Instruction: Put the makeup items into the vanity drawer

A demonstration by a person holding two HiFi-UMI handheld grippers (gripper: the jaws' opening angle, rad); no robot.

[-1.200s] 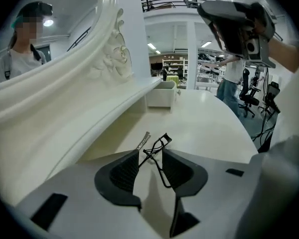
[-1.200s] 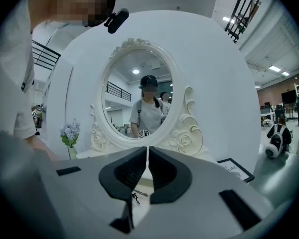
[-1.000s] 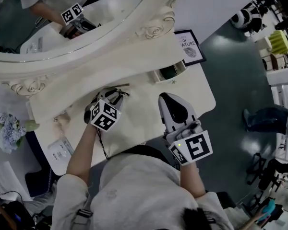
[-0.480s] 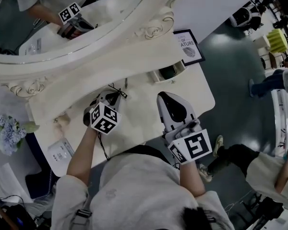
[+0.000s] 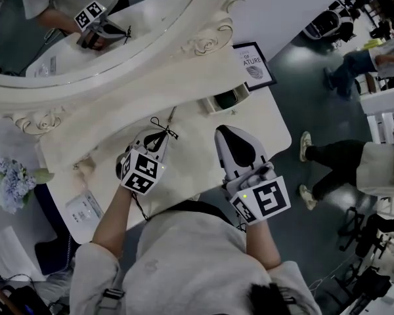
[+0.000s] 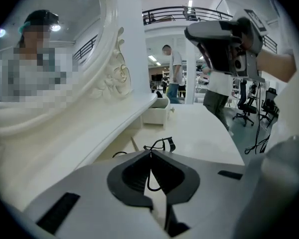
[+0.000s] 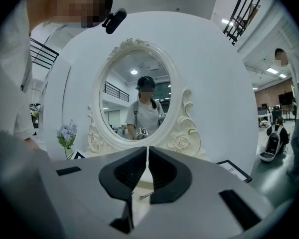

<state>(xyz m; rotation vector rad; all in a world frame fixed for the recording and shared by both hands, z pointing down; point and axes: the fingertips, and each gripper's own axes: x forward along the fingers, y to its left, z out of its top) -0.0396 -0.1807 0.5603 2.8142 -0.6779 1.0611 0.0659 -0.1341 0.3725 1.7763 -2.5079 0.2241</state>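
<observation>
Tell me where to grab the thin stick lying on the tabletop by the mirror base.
Take the thin stick at its middle, coming straight down from above with the jaws across it. It lies flat on the tabletop, one end toward the mirror base, so a side approach looks blocked. Use the right gripper, shut and empty; the left gripper is shut on a black looped tool.

Two grippers (image 5: 159, 135) (image 5: 223, 132), one makeup tool (image 6: 170, 143), one drawer (image 5: 213, 104)
</observation>
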